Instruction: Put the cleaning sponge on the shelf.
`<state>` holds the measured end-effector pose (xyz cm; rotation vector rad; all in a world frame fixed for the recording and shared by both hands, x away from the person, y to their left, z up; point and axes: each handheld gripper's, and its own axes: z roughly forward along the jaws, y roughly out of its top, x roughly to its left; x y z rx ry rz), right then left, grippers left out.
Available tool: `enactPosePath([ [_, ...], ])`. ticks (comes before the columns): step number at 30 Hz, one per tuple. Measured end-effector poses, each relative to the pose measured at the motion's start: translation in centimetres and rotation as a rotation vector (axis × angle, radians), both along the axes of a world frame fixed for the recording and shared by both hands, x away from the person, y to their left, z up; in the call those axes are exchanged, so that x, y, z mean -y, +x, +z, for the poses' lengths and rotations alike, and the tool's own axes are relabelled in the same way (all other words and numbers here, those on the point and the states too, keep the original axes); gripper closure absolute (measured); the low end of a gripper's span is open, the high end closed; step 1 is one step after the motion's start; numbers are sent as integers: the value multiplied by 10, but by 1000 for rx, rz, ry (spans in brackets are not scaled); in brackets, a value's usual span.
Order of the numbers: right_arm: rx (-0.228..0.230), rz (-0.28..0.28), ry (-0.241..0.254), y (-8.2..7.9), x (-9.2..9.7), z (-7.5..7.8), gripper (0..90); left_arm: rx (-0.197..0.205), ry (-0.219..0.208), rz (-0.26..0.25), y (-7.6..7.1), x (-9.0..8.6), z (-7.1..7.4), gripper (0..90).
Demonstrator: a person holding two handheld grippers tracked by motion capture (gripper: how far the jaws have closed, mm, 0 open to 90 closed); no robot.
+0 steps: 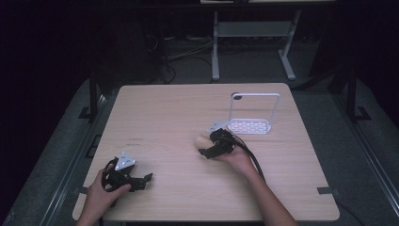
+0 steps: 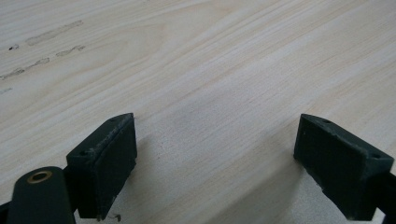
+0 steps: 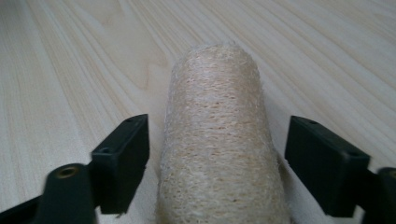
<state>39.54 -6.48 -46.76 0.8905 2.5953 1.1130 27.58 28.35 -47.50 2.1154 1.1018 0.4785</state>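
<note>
1. The loofah roll [image 3: 217,140] is lying on the pale wooden surface [image 1: 164,117], a beige cylinder of coarse, fibrous weave with a rounded far end, running up the middle of the right gripper view.
2. In the high view its pale end [image 1: 201,140] is peeking out just left of centre in the frame, right against the right tool [image 1: 207,151].
3. The right tool [image 3: 217,163] is straddling the roll, its two black jaws standing on either side with a narrow sliver of gap showing at each flank; the pads are not pressing on the fibres.
4. The right hand [image 1: 237,157] is coming in from the lower right of the high view, forearm angled up and left, tool lying low on the surface and pointing left, cable trailing back along the arm.
5. The left tool [image 1: 141,181] is sitting at the lower left of the high view, low over the surface, gripped by the left hand [image 1: 106,190], grey three-cornered plate facing up.
6. In the left gripper view its jaws are standing wide apart, bare wood grain between them.
7. A white wire rack [image 1: 251,113] is standing upright at the upper right of the surface, near the right tool.
</note>
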Motion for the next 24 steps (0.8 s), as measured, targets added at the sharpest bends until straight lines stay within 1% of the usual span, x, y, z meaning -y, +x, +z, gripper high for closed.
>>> enactPosePath([
  [1, 4, 0, -3, 0, 0, 0, 258, 1, 0, 1, 0, 0, 0, 127],
  [2, 4, 0, -3, 0, 0, 0, 258, 1, 0, 1, 0, 0, 0, 127],
  [3, 2, -4, 5, -2, 0, 1, 352, 1, 0, 1, 0, 0, 0, 127],
  [4, 13, 0, 3, -2, 0, 2, 398, 1, -1, 1, 0, 0, 0, 127],
  [5, 13, 0, 3, -2, 0, 2, 398, 1, -1, 1, 0, 0, 0, 127],
  [6, 21, 6, 7, -2, 0, 2, 417, 0, 0, 0, 0, 0, 0, 127],
  [14, 22, 10, 0, -4, 0, 4, 421, 1, 0, 0, 0, 0, 0, 127],
  [15, 29, 15, 1, -4, 0, 4, 421, 1, 0, 1, 0, 0, 0, 127],
  [24, 32, 10, 8, -9, 6, 13, 422, 1, 0, 1, 0, 0, 0, 127],
])
